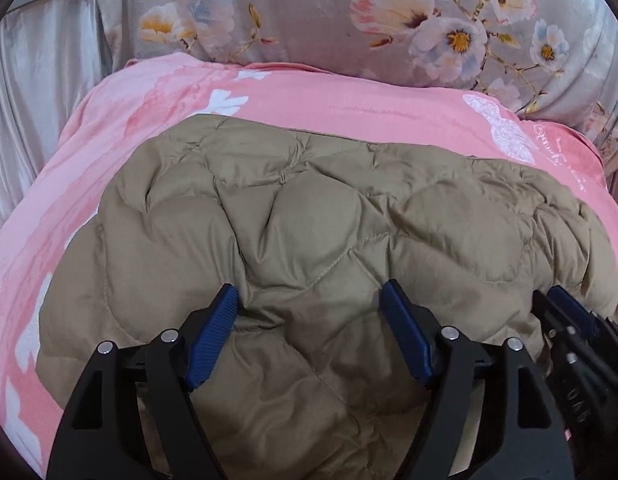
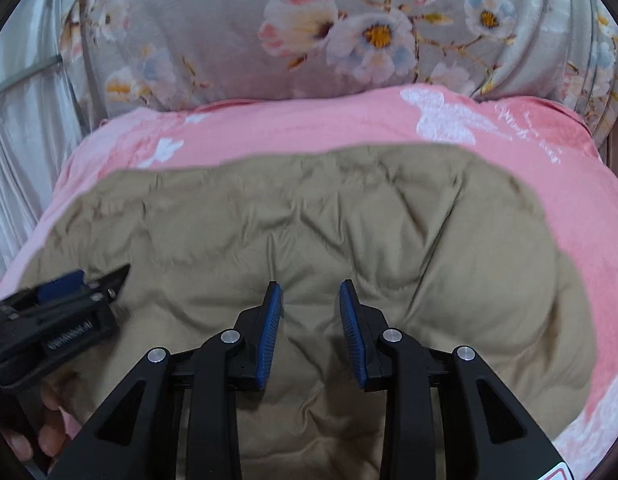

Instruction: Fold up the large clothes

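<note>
Hovering both grippers over the tan quilted jacket (image 1: 309, 208) on the pink bedspread (image 1: 149, 120) — left gripper (image 1: 309, 300) spread wide, right gripper (image 2: 311, 296) parted narrower, neither gripping fabric; likely you're clear to pick the next fold edge.

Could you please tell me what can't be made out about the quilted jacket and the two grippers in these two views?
- Tan quilted jacket: near edge hidden behind the left gripper in the left wrist view; blurred in the right.
- Right gripper: mostly cut off in the left wrist view.
- Pink blanket: covered by the jacket.
</note>
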### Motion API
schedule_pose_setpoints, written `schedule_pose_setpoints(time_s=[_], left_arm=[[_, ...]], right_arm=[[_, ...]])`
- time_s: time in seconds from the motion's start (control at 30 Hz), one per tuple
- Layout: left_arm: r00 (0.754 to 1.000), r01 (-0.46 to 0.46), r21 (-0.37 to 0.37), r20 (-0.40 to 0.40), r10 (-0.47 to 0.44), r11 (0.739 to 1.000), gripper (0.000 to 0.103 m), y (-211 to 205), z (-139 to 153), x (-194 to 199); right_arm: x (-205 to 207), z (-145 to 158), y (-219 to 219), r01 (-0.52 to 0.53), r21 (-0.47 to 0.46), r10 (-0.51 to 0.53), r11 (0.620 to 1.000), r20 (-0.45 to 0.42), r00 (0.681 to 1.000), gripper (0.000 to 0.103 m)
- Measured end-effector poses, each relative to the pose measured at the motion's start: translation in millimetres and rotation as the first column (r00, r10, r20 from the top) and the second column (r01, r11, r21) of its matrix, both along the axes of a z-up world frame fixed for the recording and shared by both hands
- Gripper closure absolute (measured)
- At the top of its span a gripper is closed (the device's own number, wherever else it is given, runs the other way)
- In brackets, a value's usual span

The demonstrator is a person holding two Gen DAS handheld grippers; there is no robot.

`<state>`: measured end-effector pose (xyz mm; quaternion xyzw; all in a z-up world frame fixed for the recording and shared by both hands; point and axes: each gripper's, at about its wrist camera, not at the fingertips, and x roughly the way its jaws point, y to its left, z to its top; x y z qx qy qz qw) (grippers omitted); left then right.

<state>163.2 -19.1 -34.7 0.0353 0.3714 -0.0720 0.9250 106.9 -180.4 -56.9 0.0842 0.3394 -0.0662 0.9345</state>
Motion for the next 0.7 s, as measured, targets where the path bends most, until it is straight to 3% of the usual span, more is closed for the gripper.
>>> schedule_pose_setpoints(time_s=[0.4, 0.7], left_arm=[[0.999, -0.014, 0.048, 0.038, 0.012, 0.999, 0.027, -5.4, -20.1, -2.3], [0.998, -0.021, 0.047, 0.057, 0.018, 0.999, 0.027, -6.5, -21.0, -5.0]], right_arm=[[7.7, -4.3, 7.4, 0.011, -0.062, -0.015, 0.998, -0.059, 0.998, 0.072], [6.8, -4.8, 4.0, 0.009, -0.038, -0.011, 0.999, -0.053, 0.999, 0.072]])
